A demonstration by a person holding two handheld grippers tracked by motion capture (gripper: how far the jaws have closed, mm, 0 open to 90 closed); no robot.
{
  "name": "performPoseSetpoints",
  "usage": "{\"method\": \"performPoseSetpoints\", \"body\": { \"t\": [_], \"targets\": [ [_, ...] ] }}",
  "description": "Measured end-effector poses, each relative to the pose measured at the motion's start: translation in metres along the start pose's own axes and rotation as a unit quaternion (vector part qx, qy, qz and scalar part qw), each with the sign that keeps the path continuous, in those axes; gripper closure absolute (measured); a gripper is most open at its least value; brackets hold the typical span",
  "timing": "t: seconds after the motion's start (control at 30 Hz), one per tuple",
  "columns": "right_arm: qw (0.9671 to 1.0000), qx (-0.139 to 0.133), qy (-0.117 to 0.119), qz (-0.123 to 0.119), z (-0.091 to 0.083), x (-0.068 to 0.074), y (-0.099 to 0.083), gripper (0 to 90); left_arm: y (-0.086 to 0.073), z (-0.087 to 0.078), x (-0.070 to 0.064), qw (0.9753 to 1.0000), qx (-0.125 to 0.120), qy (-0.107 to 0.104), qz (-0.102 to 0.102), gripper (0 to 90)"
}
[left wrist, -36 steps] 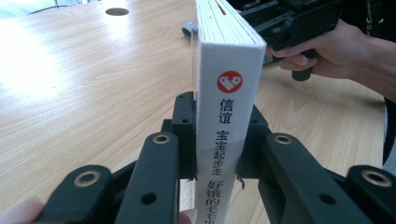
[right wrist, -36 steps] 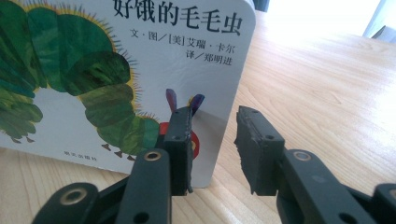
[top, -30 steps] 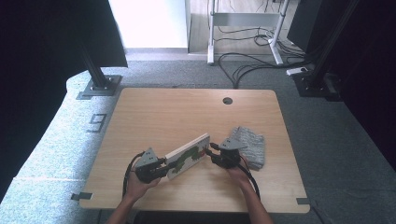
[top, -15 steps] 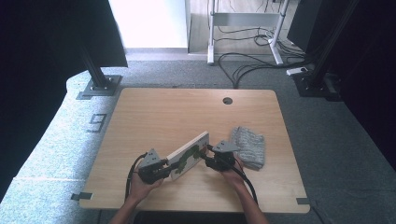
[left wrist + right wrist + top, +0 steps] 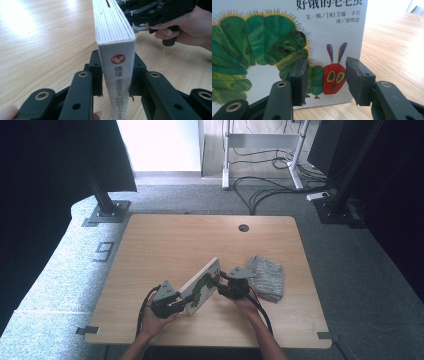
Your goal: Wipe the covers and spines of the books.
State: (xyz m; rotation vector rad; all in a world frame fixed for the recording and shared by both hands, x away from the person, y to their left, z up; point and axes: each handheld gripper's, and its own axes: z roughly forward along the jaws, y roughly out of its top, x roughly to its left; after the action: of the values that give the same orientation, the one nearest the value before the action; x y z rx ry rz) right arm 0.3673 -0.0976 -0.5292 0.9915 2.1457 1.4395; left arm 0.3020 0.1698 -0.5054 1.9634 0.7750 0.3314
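Grey carpet surrounds a pale wooden worktop [image 5: 165,240], whose far two thirds lie bare up to a round cable hole [image 5: 243,227] near the far edge. At the near left, the left gripper [image 5: 181,304] is clamped on a white board book [image 5: 201,286]: in the left gripper view both jaws press flat against the two covers beside the spine [image 5: 119,82], and the book [image 5: 112,27] stands on edge, running away from the camera. On the worktop it lies diagonally, from near left to far right, in the near middle, with open wood on its far side and only a narrow strip between it and the near edge. Just right of it the right gripper [image 5: 220,285] faces the caterpillar cover [image 5: 274,50] with its jaws apart, closed on nothing; whether the jaw tips touch the cover cannot be told. The cover's left part and title are cut off. Farther right a grey knitted cloth [image 5: 267,277] lies flat, its near left corner hidden behind the right gripper.
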Motion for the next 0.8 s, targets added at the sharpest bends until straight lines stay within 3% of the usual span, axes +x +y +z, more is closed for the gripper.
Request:
{"method": "performPoseSetpoints", "body": {
  "t": [0.27,0.5,0.8],
  "targets": [
    [0.9999,0.0,0.001,0.013,0.0002,-0.0016,0.0001,50.7,0.0023,0.0006,-0.0102,0.9995,-0.001,0.024,0.02,70.5],
    [0.9999,0.002,0.002,0.013,0.0059,-0.0009,0.0036,51.1,0.0025,-0.0001,-0.0093,0.9994,-0.002,0.029,0.017,69.0],
    [0.9997,0.006,0.003,0.024,0.0074,-0.0014,0.0039,49.9,0.0013,0.0037,-0.0109,0.9998,0.003,0.01,0.017,64.6]
  ]
}}
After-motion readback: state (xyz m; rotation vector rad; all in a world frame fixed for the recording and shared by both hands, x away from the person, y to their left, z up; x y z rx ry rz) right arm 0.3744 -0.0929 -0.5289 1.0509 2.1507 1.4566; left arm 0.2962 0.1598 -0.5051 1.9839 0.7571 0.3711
